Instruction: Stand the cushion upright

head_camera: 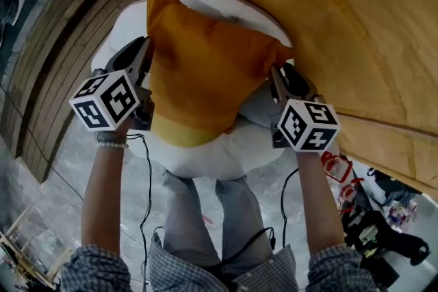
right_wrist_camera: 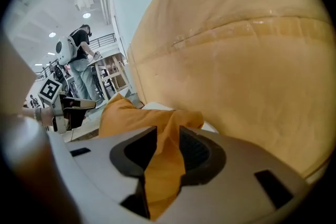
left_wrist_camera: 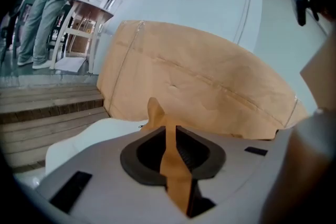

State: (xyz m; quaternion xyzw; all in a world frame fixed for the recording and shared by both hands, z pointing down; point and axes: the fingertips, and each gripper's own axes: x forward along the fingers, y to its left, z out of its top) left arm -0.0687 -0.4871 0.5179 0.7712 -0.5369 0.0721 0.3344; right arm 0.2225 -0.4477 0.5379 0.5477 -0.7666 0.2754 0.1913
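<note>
An orange cushion [head_camera: 205, 72] lies on a white round seat [head_camera: 226, 150], its face turned up toward me and one corner pointing away at the upper left. My left gripper [head_camera: 146, 50] is at the cushion's left edge. In the left gripper view a thin fold of the cushion [left_wrist_camera: 173, 170] runs between the jaws of the left gripper [left_wrist_camera: 169, 140], with dark gaps on both sides, so it stands open. My right gripper [head_camera: 275, 73] is at the cushion's right corner. The jaws of the right gripper [right_wrist_camera: 167, 138] stand wide apart, with loose cushion fabric [right_wrist_camera: 160, 165] between them.
A large tan padded mass [head_camera: 356, 24] curves behind and right of the seat. Wooden steps [head_camera: 61, 44] run along the left. Bags and gear [head_camera: 373, 219] sit on the floor at lower right. People stand by a table [left_wrist_camera: 79, 13] in the distance.
</note>
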